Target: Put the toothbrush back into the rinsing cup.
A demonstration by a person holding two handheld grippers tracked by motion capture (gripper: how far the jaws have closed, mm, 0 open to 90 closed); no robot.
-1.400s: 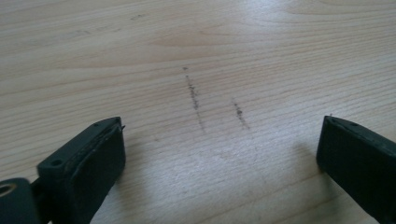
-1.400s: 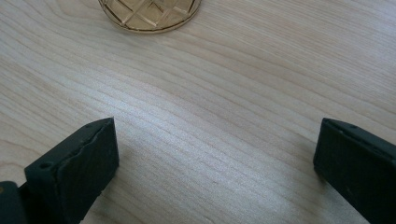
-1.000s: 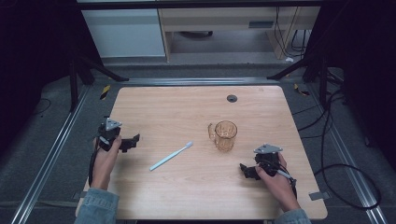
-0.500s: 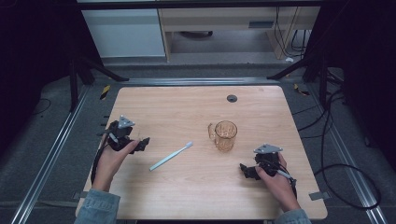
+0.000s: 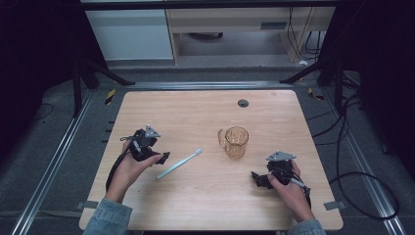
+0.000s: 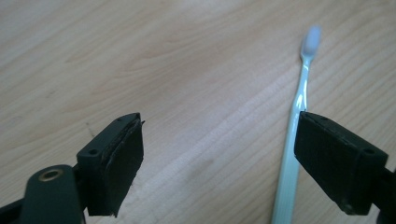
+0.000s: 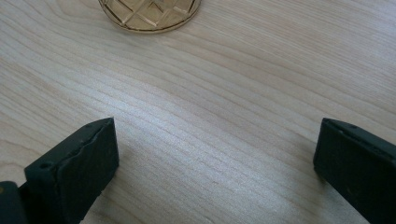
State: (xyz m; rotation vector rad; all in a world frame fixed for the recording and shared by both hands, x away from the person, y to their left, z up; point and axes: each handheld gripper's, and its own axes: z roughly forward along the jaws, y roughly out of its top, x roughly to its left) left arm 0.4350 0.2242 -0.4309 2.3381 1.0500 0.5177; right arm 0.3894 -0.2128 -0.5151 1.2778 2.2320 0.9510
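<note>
High view: toothbrush [image 5: 179, 164] lies flat on the table [image 5: 195, 112], left of centre, just right of the left gripper [image 5: 164, 157]. Slim, straight, pale mint handle, smooth and glossy; small whitish head. Long axis runs diagonal, with the head toward the mug [image 5: 236, 142] at upper right and the tail toward the near left. Mug stands upright near centre, amber faceted glass, handle to its left, well apart from the brush head.

Left gripper view: brush [image 6: 294, 140] passes just under the right-hand black jaw, not between the pads. Jaws have just been closing a little but stand wide, nothing gripped. Table is light wood grain, matt.

Right gripper view: right gripper [image 7: 215, 158] is released, jaws wide over bare wood; mug base [image 7: 149, 14] ahead, diamond-cut pattern.
</note>
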